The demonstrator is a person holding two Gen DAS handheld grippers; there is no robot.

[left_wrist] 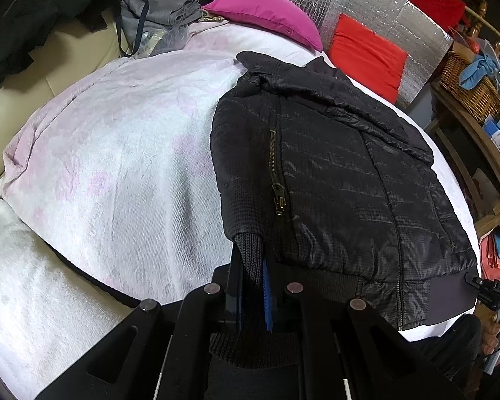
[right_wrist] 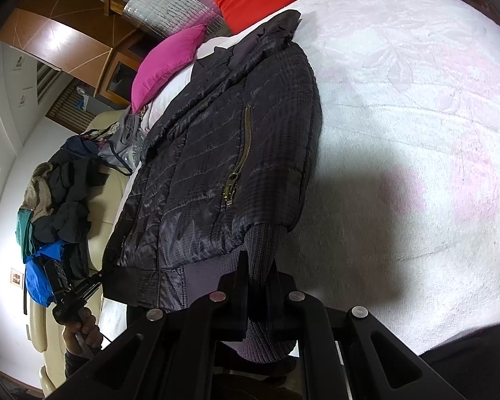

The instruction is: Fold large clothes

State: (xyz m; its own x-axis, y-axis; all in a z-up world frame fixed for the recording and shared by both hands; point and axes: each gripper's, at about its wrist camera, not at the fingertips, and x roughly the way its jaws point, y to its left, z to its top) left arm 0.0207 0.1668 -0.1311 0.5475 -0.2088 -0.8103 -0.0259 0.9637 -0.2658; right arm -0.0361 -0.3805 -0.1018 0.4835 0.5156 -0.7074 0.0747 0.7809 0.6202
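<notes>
So the black puffer jacket (left_wrist: 333,173) is lying flat on the white-and-pink blanket (left_wrist: 116,153) that covers the bed, collar end up toward the pink pillow (left_wrist: 266,13) and red cushion (left_wrist: 366,56), hem end hanging near the edge where the person stands. It already looks narrowed down lengthwise, with both sleeves laid in so the ribbed cuffs (left_wrist: 250,253) sit right at the bottom corners by the waistband. Each hand holds one of those tong things: the left gripper (left_wrist: 253,283) is clamped tight on the knit cuff at one bottom corner, and the right gripper (right_wrist: 260,280) is pinched down on the other knit cuff (right_wrist: 263,250) at the opposite corner. Neither one looks loose, fabric is squeezed right between the fingers on both sides. My read is that we're at the point just ahead of the crosswise fold, both bottom corners gripped and ready. Next move probably needs both hands lifting together and carrying the hem up toward the collar evenly, otherwise the slippery quilted shell will slide and skew. Also worth keeping the cuffs tucked so they don't flop out the sides when it lands. There's a heap of other clothes (right_wrist: 60,200) on the cream sofa (left_wrist: 33,76) next to the bed, presumably waiting their turn.
</notes>
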